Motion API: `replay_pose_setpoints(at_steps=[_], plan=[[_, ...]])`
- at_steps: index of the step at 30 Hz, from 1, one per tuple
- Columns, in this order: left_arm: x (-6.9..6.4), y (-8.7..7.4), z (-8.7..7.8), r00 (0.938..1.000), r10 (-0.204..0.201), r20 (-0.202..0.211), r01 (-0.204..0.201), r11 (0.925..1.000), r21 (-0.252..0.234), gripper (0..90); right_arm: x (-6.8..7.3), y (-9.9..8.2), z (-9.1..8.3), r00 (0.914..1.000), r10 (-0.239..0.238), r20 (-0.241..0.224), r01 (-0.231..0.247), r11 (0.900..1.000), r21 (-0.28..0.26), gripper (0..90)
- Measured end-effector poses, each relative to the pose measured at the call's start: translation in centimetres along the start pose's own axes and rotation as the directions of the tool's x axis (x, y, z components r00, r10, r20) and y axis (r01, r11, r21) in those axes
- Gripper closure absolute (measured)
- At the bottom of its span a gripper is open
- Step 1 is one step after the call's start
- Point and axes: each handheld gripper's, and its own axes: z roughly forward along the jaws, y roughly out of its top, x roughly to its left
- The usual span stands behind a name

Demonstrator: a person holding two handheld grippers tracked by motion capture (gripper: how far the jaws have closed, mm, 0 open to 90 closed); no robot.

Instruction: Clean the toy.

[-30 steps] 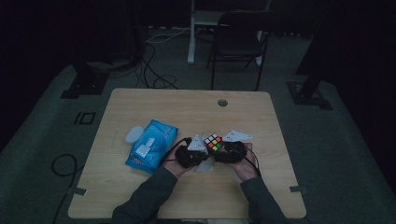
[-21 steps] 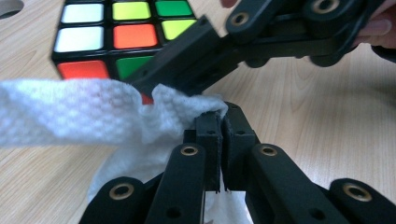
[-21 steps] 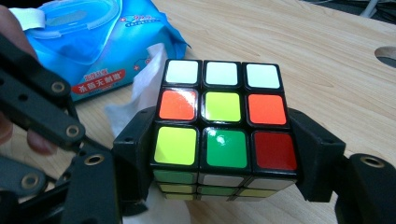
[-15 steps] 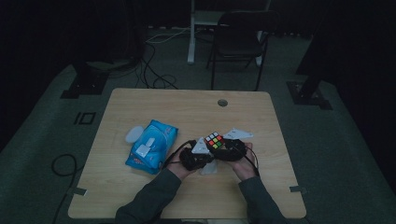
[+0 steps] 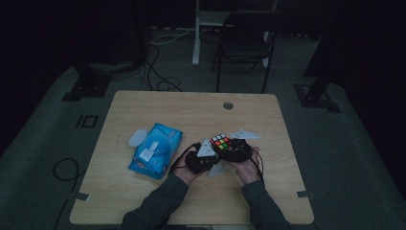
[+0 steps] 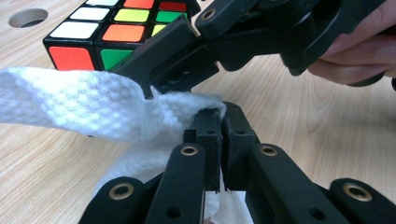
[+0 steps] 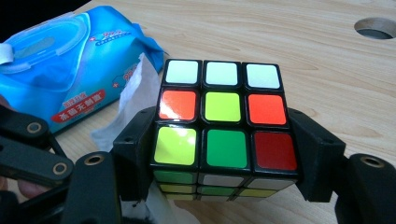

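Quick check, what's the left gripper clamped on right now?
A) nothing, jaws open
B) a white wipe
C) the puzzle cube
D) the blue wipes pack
B: in the left gripper view the left gripper has its jaws shut on the white wipe, while the puzzle cube sits between the right gripper's jaws.

Right tongs [image 7: 224, 161] clamp the puzzle cube [image 7: 223, 123] beside blue wipes pack [image 7: 70, 79].

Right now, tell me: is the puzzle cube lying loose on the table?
No, the right gripper clamps the puzzle cube between its jaws, one pressed on each side.
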Motion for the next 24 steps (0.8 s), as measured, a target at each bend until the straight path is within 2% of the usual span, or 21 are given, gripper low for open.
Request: replay_pose_setpoints(at_steps=[4, 7, 14, 24], plan=[[0.0, 0.1, 0.3, 0.9993, -0.009, -0.036, 0.009, 0.9999, -0.009, 88.1, 0.1, 0.2, 0.2, 0.9997, 0.011, 0.022, -0.011, 0.9999, -0.004, 33.8], [0.1, 0.1, 0.4, 0.9988, -0.021, -0.045, 0.02, 0.9996, -0.017, 88.1, 0.1, 0.4, 0.4, 0.9991, 0.023, 0.035, -0.023, 0.9997, -0.004, 33.8], [0.0, 0.3, 0.7, 0.9985, -0.02, -0.05, 0.019, 0.9997, -0.017, 88.2, -0.1, 0.5, 0.8, 0.9986, 0.042, 0.031, -0.043, 0.9991, 0.007, 33.8], [-0.1, 0.6, 1.4, 0.9992, -0.017, -0.035, 0.016, 0.9996, -0.021, 88.2, -0.1, 0.5, 0.9, 0.9978, 0.066, 0.008, -0.066, 0.9978, -0.001, 33.8]])
